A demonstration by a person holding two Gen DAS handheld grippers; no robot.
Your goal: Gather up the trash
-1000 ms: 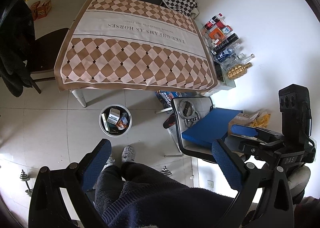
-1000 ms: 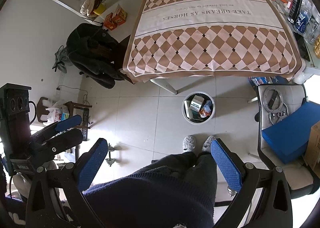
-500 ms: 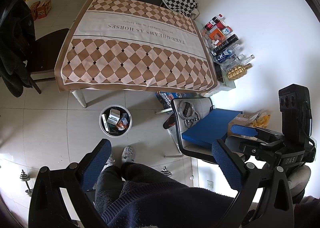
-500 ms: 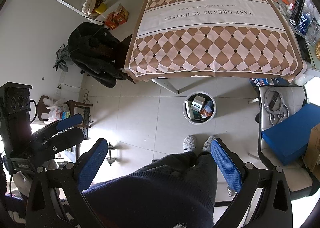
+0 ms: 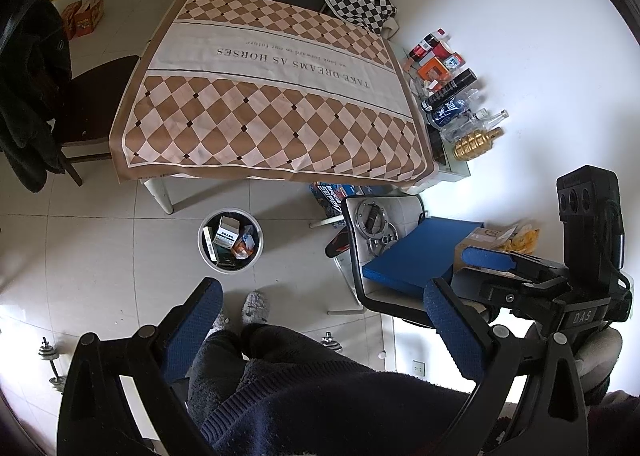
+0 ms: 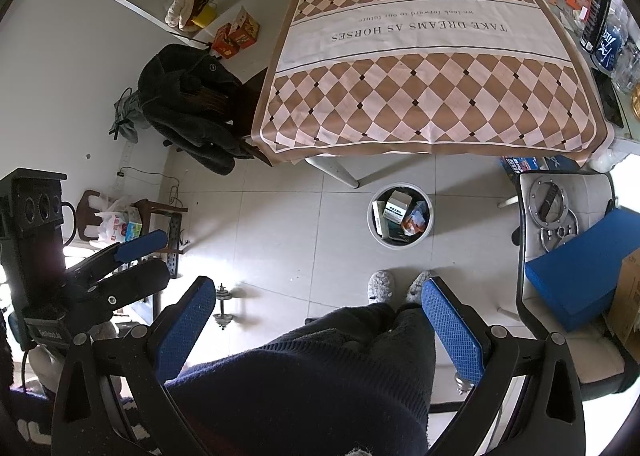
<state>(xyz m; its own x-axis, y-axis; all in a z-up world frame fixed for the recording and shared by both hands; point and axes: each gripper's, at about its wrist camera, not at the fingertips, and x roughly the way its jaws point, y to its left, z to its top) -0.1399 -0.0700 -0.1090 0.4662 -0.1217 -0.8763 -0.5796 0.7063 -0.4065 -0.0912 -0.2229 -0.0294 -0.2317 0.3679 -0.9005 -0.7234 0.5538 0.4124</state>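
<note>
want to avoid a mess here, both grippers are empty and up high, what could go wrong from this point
The trash bin sits on the floor close to the table leg and the person's slippers, so a low reach might knock it over. It already holds boxes and wrappers, so more trash could spill. Bottles crowd the shelf beside the tablecloth; a sweep there might topple them.

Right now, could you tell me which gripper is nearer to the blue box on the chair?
Right. The right gripper hangs just beside the blue box; the left gripper is across the person's body, farther off.

checkered tablecloth (image 5: 272, 104), black coat (image 6: 188, 104), dumbbell (image 6: 224, 306)
</note>
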